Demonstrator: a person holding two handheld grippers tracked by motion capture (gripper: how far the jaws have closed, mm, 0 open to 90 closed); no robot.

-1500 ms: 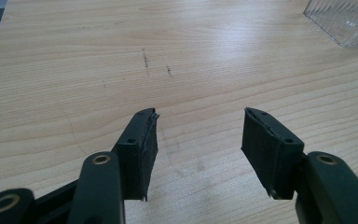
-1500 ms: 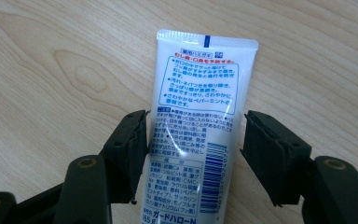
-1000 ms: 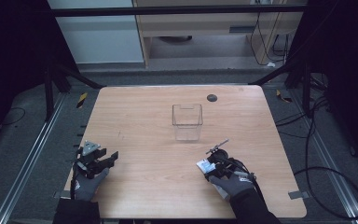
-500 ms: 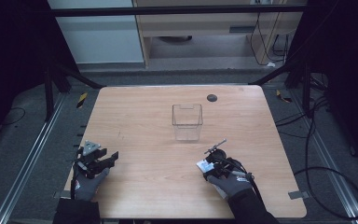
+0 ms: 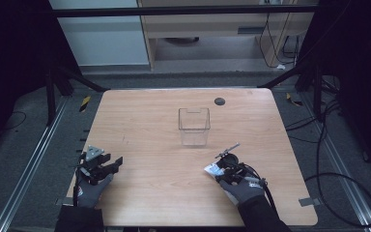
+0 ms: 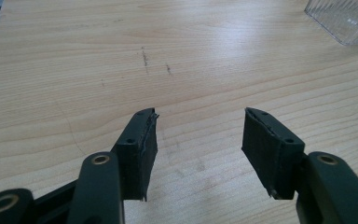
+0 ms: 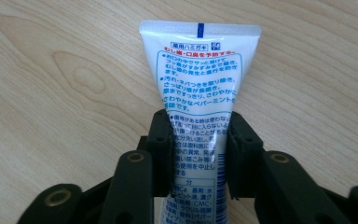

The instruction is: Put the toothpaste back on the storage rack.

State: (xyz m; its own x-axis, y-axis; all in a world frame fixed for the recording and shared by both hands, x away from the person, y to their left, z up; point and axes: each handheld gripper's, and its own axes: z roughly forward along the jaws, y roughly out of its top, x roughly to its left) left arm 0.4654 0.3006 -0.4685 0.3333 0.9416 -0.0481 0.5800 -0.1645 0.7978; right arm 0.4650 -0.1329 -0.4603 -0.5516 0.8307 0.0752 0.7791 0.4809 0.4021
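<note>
So, down at the lower right of the high view, the right tongs (image 5: 216,169) have just been closing, and now they're pinching a white toothpaste tube (image 5: 213,169) with blue print. In the right gripper view the two black jaws press on the tube (image 7: 198,93) from both sides, about halfway along, and its flat crimped end sticks out toward the top of the frame over the tabletop (image 7: 51,70). Lower left of the high view, the left tongs (image 5: 112,163) sit low over the wood; in the left gripper view they're (image 6: 198,140) spread wide with bare wood between the jaws. Further up, near the middle of the frame, a clear plastic box (image 5: 193,126) stands upright, well apart from both hands. Past that, a small dark round spot (image 5: 219,101) sits near the far edge.
</note>
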